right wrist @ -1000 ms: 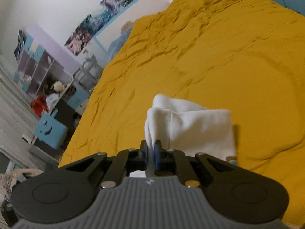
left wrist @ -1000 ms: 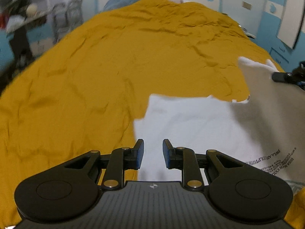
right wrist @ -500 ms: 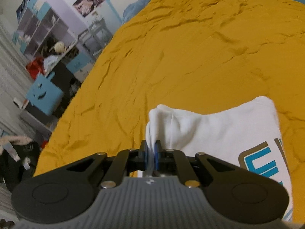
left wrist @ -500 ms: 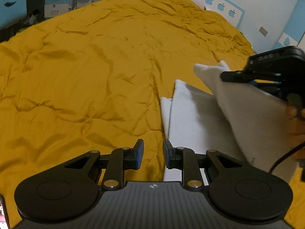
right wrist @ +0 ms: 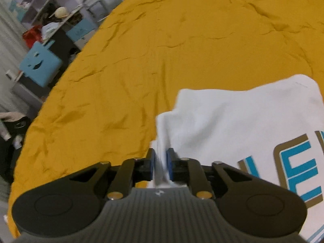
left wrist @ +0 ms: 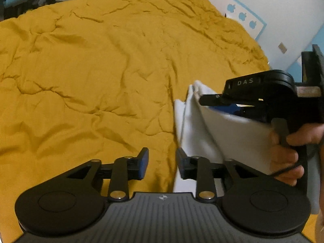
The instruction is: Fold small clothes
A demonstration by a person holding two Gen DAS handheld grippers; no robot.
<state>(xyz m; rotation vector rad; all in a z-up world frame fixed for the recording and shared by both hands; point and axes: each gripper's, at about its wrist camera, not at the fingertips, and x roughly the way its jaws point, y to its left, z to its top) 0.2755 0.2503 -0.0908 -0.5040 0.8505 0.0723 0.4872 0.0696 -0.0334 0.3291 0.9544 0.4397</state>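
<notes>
A white shirt [right wrist: 232,125] with blue and brown lettering lies on the mustard bed cover [right wrist: 182,50], one half folded over. My right gripper [right wrist: 161,162] has its jaws opening; a blurred fold of the shirt's edge still hangs between the parted pads. In the left wrist view the right gripper [left wrist: 204,101] holds that raised flap of the shirt [left wrist: 222,133] above the bed, with a person's hand [left wrist: 289,156] on its handle. My left gripper [left wrist: 162,160] hovers low over the cover, jaws opening, nothing between them; the shirt's edge lies against its right finger.
The bed cover [left wrist: 101,70] stretches far to the left and ahead. Beyond the bed's left edge stand shelves [right wrist: 50,10], a blue box with a face cut-out [right wrist: 40,62] and floor clutter. A pale wall with blue apple shapes [left wrist: 243,16] rises behind.
The right gripper swept the shirt's edge across, turning the printed side up, and its jaws have parted. The left gripper shifted to the shirt's left edge and its jaws widened.
</notes>
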